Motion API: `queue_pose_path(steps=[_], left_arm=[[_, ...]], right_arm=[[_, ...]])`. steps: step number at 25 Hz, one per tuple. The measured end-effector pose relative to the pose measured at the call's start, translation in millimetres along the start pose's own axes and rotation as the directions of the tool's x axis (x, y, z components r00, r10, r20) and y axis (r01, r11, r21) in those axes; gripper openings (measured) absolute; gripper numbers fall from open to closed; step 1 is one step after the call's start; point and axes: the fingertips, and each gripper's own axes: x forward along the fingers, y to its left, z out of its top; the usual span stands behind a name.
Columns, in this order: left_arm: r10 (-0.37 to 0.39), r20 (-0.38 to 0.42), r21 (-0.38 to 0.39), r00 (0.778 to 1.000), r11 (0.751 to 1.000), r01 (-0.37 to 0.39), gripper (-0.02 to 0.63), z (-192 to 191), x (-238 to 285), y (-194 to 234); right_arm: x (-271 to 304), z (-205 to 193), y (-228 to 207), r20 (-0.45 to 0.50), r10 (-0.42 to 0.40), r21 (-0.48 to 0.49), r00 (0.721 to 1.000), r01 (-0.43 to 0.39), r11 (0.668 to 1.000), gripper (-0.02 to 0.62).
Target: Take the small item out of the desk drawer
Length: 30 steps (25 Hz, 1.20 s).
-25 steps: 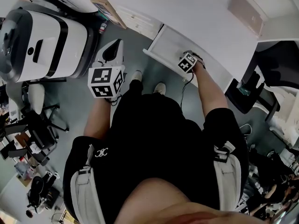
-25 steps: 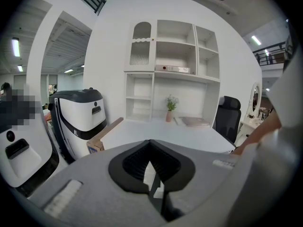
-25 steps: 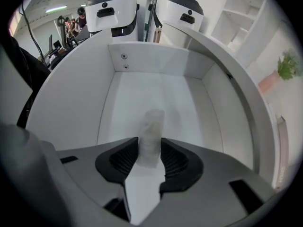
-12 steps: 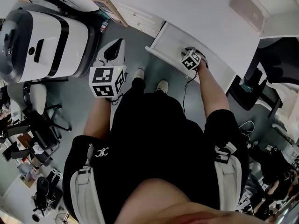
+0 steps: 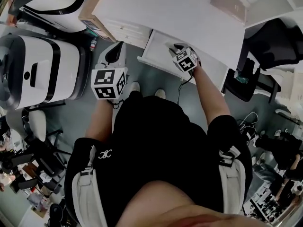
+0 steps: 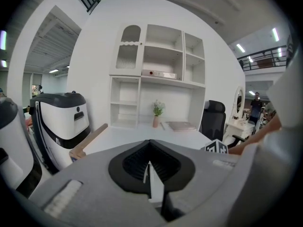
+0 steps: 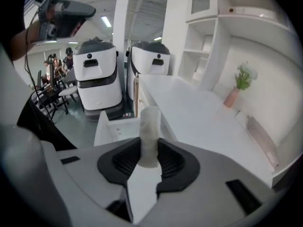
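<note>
In the right gripper view a small whitish cylinder (image 7: 150, 134) stands upright between the pads of my right gripper (image 7: 150, 157). The jaws are closing and press on both of its sides. Behind it lies the open white drawer (image 7: 111, 126) under the white desk top (image 7: 189, 112). From the head view the right gripper (image 5: 173, 48) sits over the open drawer (image 5: 154, 56) at the desk's front edge; the item itself is hidden there. My left gripper (image 5: 113, 55) hangs to the left of the drawer over the floor. Its jaws (image 6: 149, 167) are shut with nothing in them.
Two white-and-black machines (image 5: 42, 70) stand left of the desk, beside a wooden box (image 5: 94, 22). A black office chair (image 5: 241, 79) is at the right. On the desk (image 6: 142, 138) are a white shelf unit (image 6: 156, 79), a small plant vase (image 6: 156, 111) and a flat book (image 6: 182, 125).
The head view has swung, so desk and drawer sit further left in the picture. My right gripper stays at the open drawer. The left gripper has hardly moved.
</note>
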Motion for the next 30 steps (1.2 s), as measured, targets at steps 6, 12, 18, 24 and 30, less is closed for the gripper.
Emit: queue_pose_path(steps=[6,12,18,24,30], left_arm=[[-0.118,0.043,0.033,0.992,0.993,0.117,0.014,23,25,-31],[-0.224,0.071,0.065,0.972,0.973,0.22,0.014,45,41,-59],[-0.325,0.096,0.098,0.941,0.944,0.317,0.014,66,55,-94],[-0.41,0.126,0.134,0.904,0.909,0.393,0.014,88,58,-129],[-0.475,0.13,0.167,0.87,0.876,0.453,0.014,97,57,-159]], right_arm=[[-71,63,-27,0.207,-0.134,0.145,0.969,0.105,0.984,0.107],[-150,102,-55,0.342,-0.319,0.284,0.884,0.226,0.932,0.107],[-243,120,-82,0.419,-0.531,0.427,0.737,0.356,0.831,0.106],[-332,97,-94,0.369,-0.773,0.591,0.516,0.511,0.624,0.107],[-376,58,-80,0.305,-0.868,0.684,0.393,0.544,0.487,0.109]])
